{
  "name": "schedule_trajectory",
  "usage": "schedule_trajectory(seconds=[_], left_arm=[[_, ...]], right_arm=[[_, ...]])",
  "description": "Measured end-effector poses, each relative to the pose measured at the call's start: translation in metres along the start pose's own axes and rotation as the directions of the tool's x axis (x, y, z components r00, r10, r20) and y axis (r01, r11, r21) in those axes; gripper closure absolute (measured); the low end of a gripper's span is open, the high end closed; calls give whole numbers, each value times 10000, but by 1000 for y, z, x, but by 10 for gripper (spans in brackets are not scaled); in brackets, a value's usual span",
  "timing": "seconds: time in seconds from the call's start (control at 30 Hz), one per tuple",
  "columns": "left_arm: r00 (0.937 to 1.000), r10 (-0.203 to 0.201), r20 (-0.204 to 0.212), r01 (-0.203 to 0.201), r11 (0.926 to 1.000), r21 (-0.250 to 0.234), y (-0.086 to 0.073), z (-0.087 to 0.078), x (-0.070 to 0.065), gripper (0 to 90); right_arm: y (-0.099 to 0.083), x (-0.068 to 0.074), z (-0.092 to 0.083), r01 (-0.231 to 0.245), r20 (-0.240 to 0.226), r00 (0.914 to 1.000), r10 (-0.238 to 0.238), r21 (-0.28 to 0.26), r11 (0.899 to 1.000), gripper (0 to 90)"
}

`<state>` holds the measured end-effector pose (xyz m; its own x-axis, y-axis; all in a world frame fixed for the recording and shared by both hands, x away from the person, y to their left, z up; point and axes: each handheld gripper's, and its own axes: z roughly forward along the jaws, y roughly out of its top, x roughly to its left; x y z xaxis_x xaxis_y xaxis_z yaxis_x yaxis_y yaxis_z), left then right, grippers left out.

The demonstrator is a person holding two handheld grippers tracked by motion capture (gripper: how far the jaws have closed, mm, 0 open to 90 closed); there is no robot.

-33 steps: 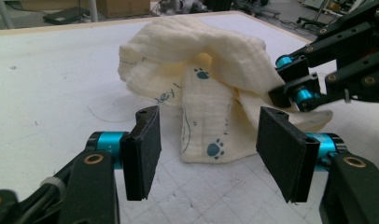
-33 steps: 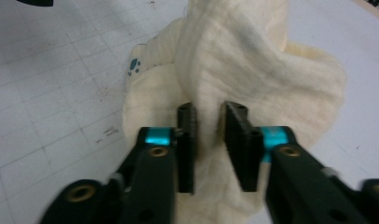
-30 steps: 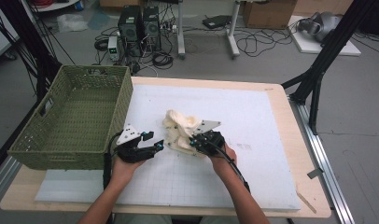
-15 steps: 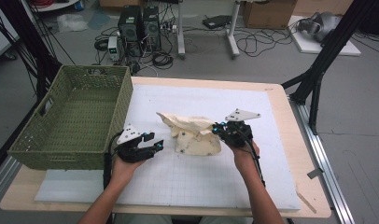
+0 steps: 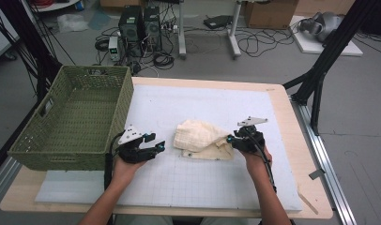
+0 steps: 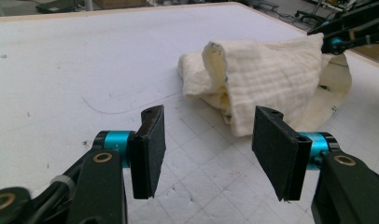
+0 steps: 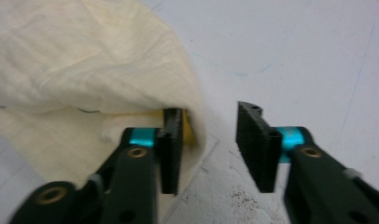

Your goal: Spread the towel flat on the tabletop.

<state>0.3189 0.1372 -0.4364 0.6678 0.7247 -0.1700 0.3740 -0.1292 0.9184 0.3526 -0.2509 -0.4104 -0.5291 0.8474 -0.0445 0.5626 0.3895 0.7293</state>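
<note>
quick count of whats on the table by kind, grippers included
cloth: 1, cream, crumpled on the mat
basket: 1, green, woven
mat: 1, white, gridded
grippers: 2, left gripper with jaws open, right gripper with jaws just opening at the cloth's edge
total: 5

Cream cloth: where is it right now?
High view: the cream cloth lies bunched on the white mat near table centre, between the left gripper and the right gripper at its right edge.
</note>
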Motion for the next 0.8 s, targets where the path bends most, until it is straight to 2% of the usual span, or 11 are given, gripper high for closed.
schedule_trajectory(seconds=[0.07, 0.13, 0.23, 0.33, 0.4, 0.53, 0.7, 0.77, 0.8], left_arm=[[10000, 37, -22, -37, 10000, -26, 0, -1, 0, 443], [10000, 50, -68, -51, 10000, -66, 0, -1, 0, 441], [9999, 20, -146, -23, 9998, -196, 1, -2, 1, 433], [9999, 32, -161, -36, 9998, -208, 1, -2, 1, 421], [9999, 48, -138, -52, 9997, -251, 1, -2, 0, 408], [9998, 17, -199, -25, 9991, -412, 2, -4, 1, 391], [9997, 33, -249, -45, 9989, -465, 2, -5, 1, 391], [9997, 19, -231, -29, 9990, -444, 2, -4, 1, 391], [9997, 30, -241, -40, 9992, -401, 2, -4, 1, 391]], right_arm=[[-2, 4, -6, 448, 54, 9990, -447, -323, 9985, 493], [-3, 8, -13, 878, -46, 9961, -883, -672, 9939, 446], [-2, 18, -22, 1601, -190, 9863, -1639, -1302, 9785, 399], [3, 29, -25, 2030, -496, 9755, -2143, -1727, 9638, 370], [8, 36, -22, 2277, -835, 9658, -2454, -1794, 9571, 356], [16, 55, -4, 2746, -1540, 9426, -2964, -1481, 9501, 358], [24, 73, 22, 3137, -1862, 9250, -3313, -1179, 9422, 366], [27, 77, 30, 3434, -1972, 9130, -3571, -1010, 9337, 447], [28, 79, 34, 3630, -1945, 9073, -3728, -853, 9279, 543]])
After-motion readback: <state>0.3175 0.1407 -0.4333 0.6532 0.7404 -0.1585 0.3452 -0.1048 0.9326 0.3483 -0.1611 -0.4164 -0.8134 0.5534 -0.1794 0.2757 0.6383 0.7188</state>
